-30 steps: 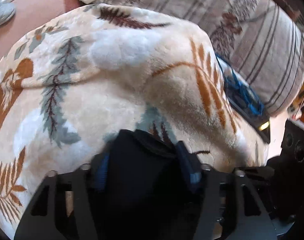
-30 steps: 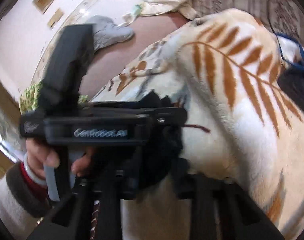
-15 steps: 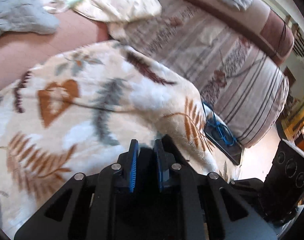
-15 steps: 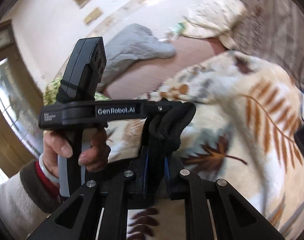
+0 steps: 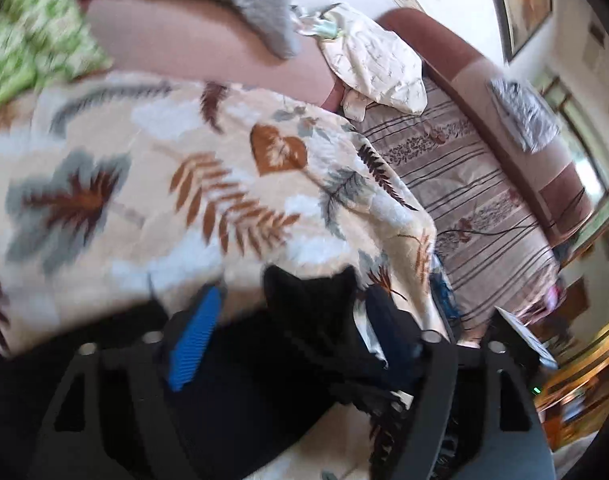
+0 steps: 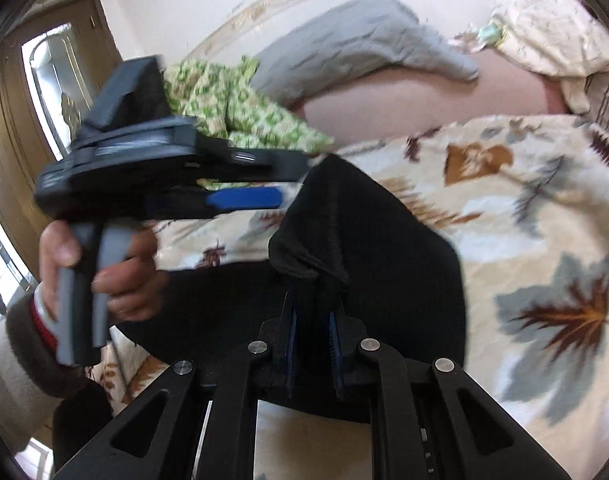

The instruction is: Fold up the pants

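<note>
The black pants lie bunched on a leaf-print blanket. The right claw pinches a fold; the left claw gapes wide around loose cloth. A grey pillow and green-patterned cloth lie behind.

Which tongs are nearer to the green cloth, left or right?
Left. The left tongs are open just below the green cloth. The right tongs are lower and farther back, shut on the pants.
</note>
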### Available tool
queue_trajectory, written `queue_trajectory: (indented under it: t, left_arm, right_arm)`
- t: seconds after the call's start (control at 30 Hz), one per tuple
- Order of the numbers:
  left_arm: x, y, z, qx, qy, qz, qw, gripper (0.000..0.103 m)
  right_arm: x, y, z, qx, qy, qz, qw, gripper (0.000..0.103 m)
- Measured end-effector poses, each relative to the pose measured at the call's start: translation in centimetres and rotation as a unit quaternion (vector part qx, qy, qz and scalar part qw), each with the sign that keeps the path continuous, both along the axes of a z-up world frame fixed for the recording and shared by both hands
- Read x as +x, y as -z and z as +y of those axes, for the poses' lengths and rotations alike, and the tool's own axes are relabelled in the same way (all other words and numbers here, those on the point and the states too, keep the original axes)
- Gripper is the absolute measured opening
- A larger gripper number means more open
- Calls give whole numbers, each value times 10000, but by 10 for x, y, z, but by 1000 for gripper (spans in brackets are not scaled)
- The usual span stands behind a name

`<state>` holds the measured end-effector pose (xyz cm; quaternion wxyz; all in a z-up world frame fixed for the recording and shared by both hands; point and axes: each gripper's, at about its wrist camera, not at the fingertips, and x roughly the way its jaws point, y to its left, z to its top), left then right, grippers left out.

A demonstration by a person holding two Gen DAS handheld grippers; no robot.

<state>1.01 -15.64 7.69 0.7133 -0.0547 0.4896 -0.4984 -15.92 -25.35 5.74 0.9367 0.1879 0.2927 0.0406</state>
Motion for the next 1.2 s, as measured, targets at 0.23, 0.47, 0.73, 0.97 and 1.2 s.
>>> queue_trajectory:
  t: [0.23,0.47,0.73,0.97,1.2]
  left_arm:
    - [-6,37,1,32,4,488,9988,81]
    - [-5,50,2,637,-367,237,9970,24]
    - [-1,54,6,924,-586,7,9940,20]
    - [-12,28,35,736,-962,-246,9923,68]
    - [-34,28,47,795,-1035,-269,9911,71]
  right_arm:
    - [6,10,24,-221,-336,193,9990,13]
    - [6,15,37,-276,-567,295,9976,13]
    - [18,29,54,-243,-800,473,9954,21]
    - [-24,11,7,-251,-553,282,9978,42]
    - [-19,9,-38,-235,139,344,9990,38]
